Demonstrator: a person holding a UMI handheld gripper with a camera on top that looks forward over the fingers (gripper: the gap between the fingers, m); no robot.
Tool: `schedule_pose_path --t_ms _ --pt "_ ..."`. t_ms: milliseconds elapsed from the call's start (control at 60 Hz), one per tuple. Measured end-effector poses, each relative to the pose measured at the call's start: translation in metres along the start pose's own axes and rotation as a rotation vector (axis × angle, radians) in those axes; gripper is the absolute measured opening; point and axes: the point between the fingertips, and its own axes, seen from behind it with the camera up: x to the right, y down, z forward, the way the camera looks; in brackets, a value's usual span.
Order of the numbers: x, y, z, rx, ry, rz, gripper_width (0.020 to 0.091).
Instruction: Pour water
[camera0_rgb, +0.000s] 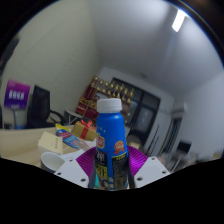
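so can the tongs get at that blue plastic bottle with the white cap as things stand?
Likely yes: the blue plastic bottle with the white cap already stands between the tongs, purple pads at either side. Whether they press it is unclear.

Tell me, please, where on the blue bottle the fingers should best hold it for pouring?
Around the middle of the blue bottle, on its labelled body below the white cap. It stands upright between the gripper fingers, which seem to clasp its lower body from both sides. The straight round body probably suits a side grasp; the cap end stays free to pour.

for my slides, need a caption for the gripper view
Hand-held gripper shut on a blue bottle with a white cap, lifted above a cluttered table.
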Motion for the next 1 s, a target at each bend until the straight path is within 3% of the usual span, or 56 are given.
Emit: schedule_pose_path --t_ms 67,267,433,467,533,650,733,800,1000 --pt "0.006 0.018 0.008 -0.059 -0.02 0.156 0.0456" --pt "0.029 0.077 0.014 -0.145 0.027 0.311 0.046" --pt "0.037 0.114 0.013 -0.182 0.064 0.365 0.0489" --pt "0.047 0.114 0.009 -0.141 0.062 0.38 0.0472" --pt "0.052 0.118 0.005 -0.144 0.067 0.439 0.0493" --pt "0.051 0.119 0.004 -0.165 0.021 0.44 0.0604" --pt "0.047 0.136 -0.004 -0.273 -0.017 0.404 0.0735" --pt "0.043 0.143 -0.016 -0.314 -0.052 0.399 0.0823" --pt "0.056 0.118 -0.095 -0.347 -0.078 0.414 0.083"
